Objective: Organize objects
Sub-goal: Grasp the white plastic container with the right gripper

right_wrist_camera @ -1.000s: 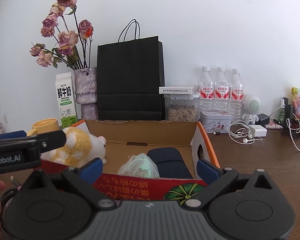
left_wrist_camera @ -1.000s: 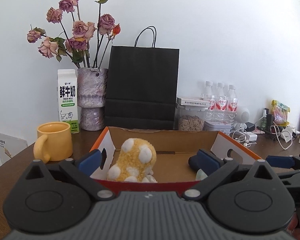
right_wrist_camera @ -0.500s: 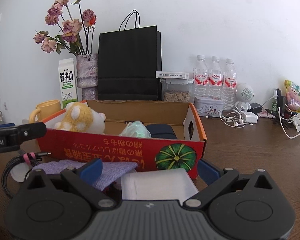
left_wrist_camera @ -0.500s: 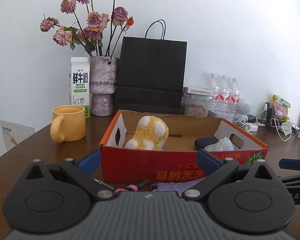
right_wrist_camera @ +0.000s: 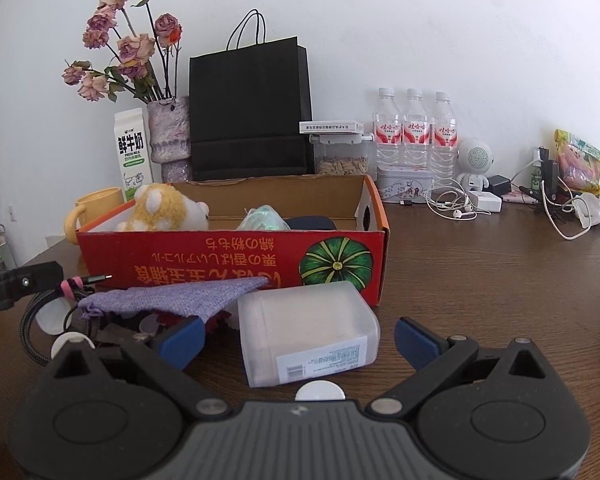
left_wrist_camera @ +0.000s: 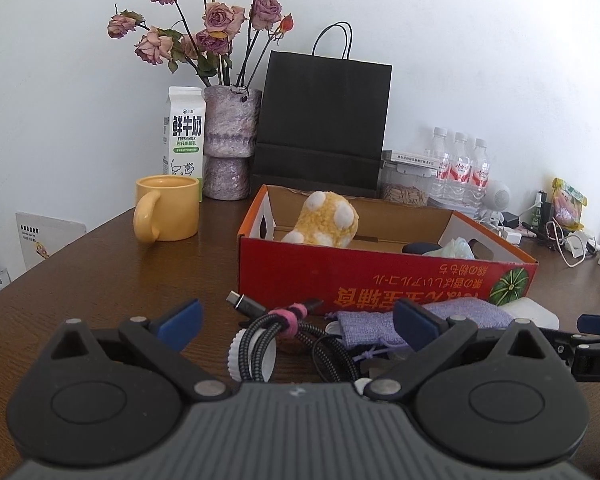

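A dark wooden table (right_wrist_camera: 480, 280) against a white wall carries the work area, with a red cardboard box (right_wrist_camera: 236, 260) set near its middle. The box already holds a yellow plush toy (left_wrist_camera: 328, 220), a crumpled green-white bag (right_wrist_camera: 265, 218) and a dark pouch (right_wrist_camera: 310, 222). The items left to sort lie on the table just in front of the box's near wall: a translucent plastic container (right_wrist_camera: 308, 330) lying on its side, a purple drawstring bag (right_wrist_camera: 180, 300) touching the container's left side, and a coiled braided cable (left_wrist_camera: 260, 344) bound with a pink tie. The right gripper (right_wrist_camera: 296, 336) is spread wide, empty, with the container lying between its fingers. The left gripper (left_wrist_camera: 296, 320) is likewise spread and empty, with the cable coil between its fingers. Judged from this layout, the step in hand is a pick of the container. Centre the fingers on its flat long sides, clear of the purple bag, and close gradually, since smooth plastic may slip. Lift above the box wall before moving over the free floor space. A yellow mug (left_wrist_camera: 168, 208), milk carton (left_wrist_camera: 184, 132), flower vase (left_wrist_camera: 228, 144) and black paper bag (left_wrist_camera: 324, 124) stand behind, well apart.
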Available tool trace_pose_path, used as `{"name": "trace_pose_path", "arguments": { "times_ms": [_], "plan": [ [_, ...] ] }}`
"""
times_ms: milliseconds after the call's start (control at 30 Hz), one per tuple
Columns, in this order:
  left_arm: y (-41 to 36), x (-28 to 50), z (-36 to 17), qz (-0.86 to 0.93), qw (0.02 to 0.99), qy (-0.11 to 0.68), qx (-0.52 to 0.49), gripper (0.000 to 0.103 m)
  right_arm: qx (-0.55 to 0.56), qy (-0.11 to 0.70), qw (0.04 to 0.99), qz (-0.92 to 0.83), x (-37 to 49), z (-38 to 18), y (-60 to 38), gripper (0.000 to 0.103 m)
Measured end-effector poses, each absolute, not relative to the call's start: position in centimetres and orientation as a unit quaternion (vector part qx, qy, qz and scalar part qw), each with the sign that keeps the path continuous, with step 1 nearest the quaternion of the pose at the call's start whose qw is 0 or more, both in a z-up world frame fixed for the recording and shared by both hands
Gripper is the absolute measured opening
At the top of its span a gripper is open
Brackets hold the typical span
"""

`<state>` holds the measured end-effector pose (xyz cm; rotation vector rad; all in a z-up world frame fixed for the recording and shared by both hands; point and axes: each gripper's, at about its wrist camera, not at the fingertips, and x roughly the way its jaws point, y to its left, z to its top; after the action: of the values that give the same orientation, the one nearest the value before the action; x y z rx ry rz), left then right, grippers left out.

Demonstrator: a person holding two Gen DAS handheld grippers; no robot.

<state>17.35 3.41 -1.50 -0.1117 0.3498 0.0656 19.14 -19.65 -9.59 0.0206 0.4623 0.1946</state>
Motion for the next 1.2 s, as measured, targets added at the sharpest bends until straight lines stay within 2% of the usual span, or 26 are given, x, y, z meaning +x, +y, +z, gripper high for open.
{"name": "trace_pose_path", "arguments": {
  "times_ms": [333,767,1200],
  "plan": [
    [4.5,16.4,-2.0,0.045,0.975,0.201,-0.081,0.103,0.012,0.254,0.964,0.084,18.5,-10.0,-20.0,0.102],
    [4.9,16.5,-2.3,0.05,0.969,0.223,-0.095,0.103,0.004,0.337,0.939,0.069,22.5,-11.5,-20.1,0.101],
    [5.2,17.0,-2.7,0.054,0.963,0.242,-0.104,0.103,-0.019,0.343,0.936,0.08,25.6,-11.7,-19.2,0.103]
  ]
}}
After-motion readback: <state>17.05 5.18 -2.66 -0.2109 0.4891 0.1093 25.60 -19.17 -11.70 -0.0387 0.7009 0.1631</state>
